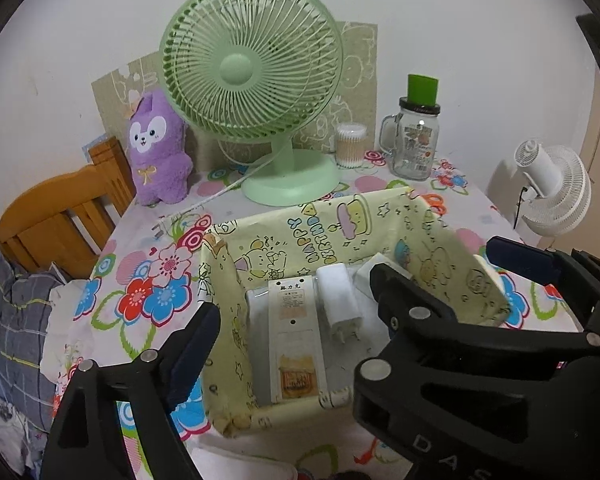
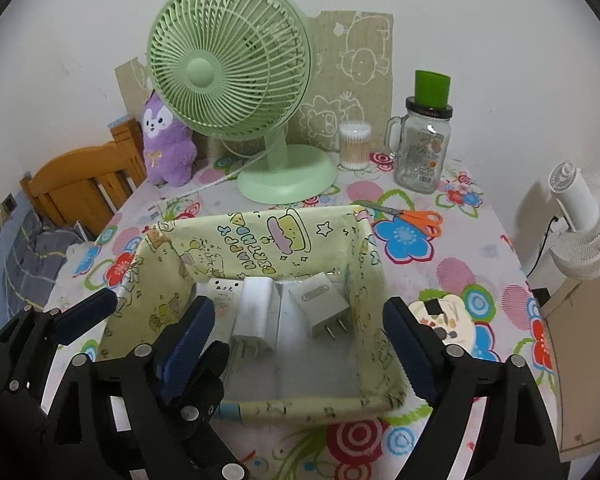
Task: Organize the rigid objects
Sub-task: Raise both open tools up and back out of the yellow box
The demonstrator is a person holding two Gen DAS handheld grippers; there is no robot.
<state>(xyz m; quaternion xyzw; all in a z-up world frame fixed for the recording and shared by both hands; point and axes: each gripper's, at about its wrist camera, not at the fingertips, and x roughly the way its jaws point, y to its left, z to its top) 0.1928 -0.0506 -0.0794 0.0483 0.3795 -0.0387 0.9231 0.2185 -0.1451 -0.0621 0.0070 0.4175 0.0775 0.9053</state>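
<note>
A yellow cartoon-print box (image 1: 324,232) (image 2: 260,236) sits on the flowered tablecloth. Inside lie a white remote-like device (image 1: 292,332) (image 2: 220,294), a white plug charger (image 1: 340,300) (image 2: 256,312) and a second plug charger (image 2: 320,308), partly hidden in the left wrist view. My left gripper (image 1: 292,312) is open and empty above the box's near left part. My right gripper (image 2: 300,344) is open and empty over the box's front. The left gripper's fingers (image 2: 88,312) show at the right wrist view's left edge.
A green desk fan (image 1: 256,80) (image 2: 228,76), a purple plush (image 1: 156,152) (image 2: 168,144), a cotton-swab tub (image 2: 354,144) and a glass jar with a green cup on it (image 1: 416,140) (image 2: 422,148) stand behind. Orange scissors (image 2: 416,218) lie right of the box. A white fan (image 2: 580,224) stands off the table.
</note>
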